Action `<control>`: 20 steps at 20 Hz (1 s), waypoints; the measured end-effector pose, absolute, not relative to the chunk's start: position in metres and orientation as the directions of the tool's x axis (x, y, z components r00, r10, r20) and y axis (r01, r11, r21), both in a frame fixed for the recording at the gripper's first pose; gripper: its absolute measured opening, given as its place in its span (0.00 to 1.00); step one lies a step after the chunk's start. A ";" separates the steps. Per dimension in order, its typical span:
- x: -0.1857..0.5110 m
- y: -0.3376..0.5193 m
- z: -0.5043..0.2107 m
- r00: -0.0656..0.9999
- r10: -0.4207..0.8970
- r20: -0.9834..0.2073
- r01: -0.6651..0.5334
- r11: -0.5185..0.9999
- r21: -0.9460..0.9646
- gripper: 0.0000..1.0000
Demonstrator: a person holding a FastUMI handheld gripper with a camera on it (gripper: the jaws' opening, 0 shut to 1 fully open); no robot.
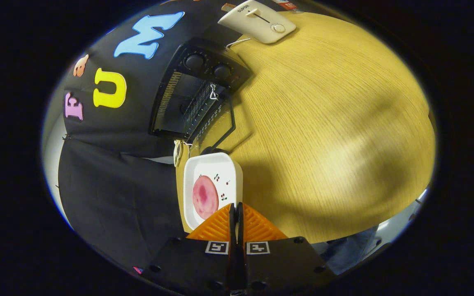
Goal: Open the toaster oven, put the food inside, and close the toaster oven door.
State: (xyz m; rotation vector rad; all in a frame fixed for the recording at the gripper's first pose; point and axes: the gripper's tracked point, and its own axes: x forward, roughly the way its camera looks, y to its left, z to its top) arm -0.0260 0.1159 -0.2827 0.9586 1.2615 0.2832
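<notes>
A: Gripper [236, 211] status?
B: Fingers pressed together, nothing between them, tips over the near rim of the white dish [211, 187].
A: Dish contents?
B: One round pink slice of food [205, 196], lying flat.
A: Beyond the dish?
B: Toaster oven [198, 88], door [214, 121] folded down open toward the dish. Farther on the wooden table [323, 123], a white toaster [257, 20].

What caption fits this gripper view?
Shut tool hovers above white square dish with pink round food, open black toaster oven beyond.
</notes>
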 end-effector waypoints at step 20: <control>0.076 0.212 -0.279 0.633 0.454 -0.627 0.535 0.329 0.778 0.02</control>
